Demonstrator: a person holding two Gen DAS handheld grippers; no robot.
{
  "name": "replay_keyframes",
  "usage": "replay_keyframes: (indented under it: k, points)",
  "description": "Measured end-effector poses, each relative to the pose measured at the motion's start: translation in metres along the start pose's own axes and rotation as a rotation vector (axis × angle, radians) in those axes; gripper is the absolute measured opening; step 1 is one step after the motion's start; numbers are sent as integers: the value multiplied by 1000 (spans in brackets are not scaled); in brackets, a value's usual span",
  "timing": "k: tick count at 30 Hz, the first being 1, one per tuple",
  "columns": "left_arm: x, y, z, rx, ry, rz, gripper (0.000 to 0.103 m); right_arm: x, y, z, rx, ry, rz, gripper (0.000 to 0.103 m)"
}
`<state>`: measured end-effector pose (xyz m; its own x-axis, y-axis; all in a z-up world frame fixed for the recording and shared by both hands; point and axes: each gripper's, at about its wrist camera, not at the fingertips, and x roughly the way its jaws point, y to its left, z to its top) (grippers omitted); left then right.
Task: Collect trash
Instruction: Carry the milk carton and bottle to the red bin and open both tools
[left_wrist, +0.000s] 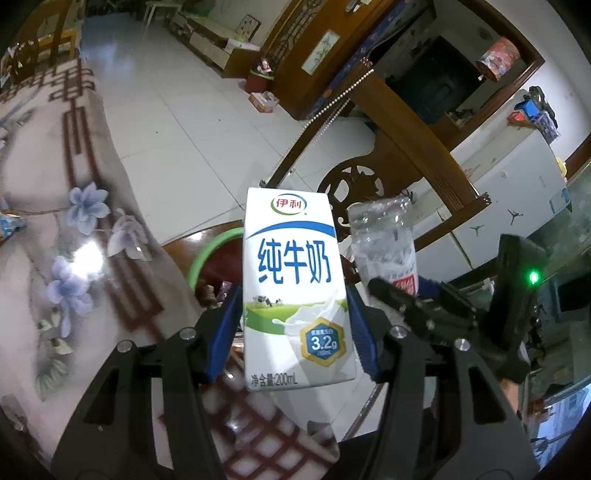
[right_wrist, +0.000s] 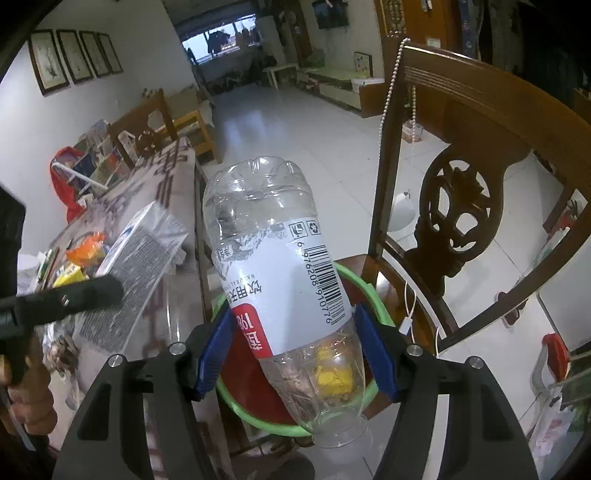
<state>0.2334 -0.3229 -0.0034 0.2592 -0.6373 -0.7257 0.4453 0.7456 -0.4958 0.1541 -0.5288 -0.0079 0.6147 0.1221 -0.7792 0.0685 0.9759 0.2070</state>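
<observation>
My left gripper (left_wrist: 293, 325) is shut on a white 200 mL milk carton (left_wrist: 295, 288) with blue lettering, held upright above the table edge. My right gripper (right_wrist: 295, 350) is shut on a clear empty plastic bottle (right_wrist: 280, 266) with a white and red label, held neck down. Both hang over a red bin with a green rim (right_wrist: 360, 284) that stands on a wooden chair seat. The bottle (left_wrist: 388, 243) and the right gripper show to the right of the carton in the left wrist view. The carton (right_wrist: 136, 266) and left gripper show at the left in the right wrist view.
A table with a floral cover (left_wrist: 74, 229) is on the left, with wrappers and small trash (right_wrist: 85, 254) on it. A carved wooden chair back (right_wrist: 454, 221) stands right behind the bin. White tiled floor (left_wrist: 177, 122) lies beyond.
</observation>
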Motion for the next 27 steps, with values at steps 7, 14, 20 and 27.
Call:
replay_keyframes:
  k: [7, 14, 20, 27]
  points:
    - [18, -3, 11, -20, 28, -7, 54, 6, -2, 6, 9, 13, 3, 63]
    - [28, -4, 19, -46, 38, -16, 54, 8, -12, 9, 48, 17, 4, 63]
    - [22, -1, 22, -73, 7, -11, 80, 9, -8, 10, 31, 21, 8, 64]
    - [-4, 13, 23, -111, -52, 9, 89, 11, 3, 15, 20, 19, 15, 85]
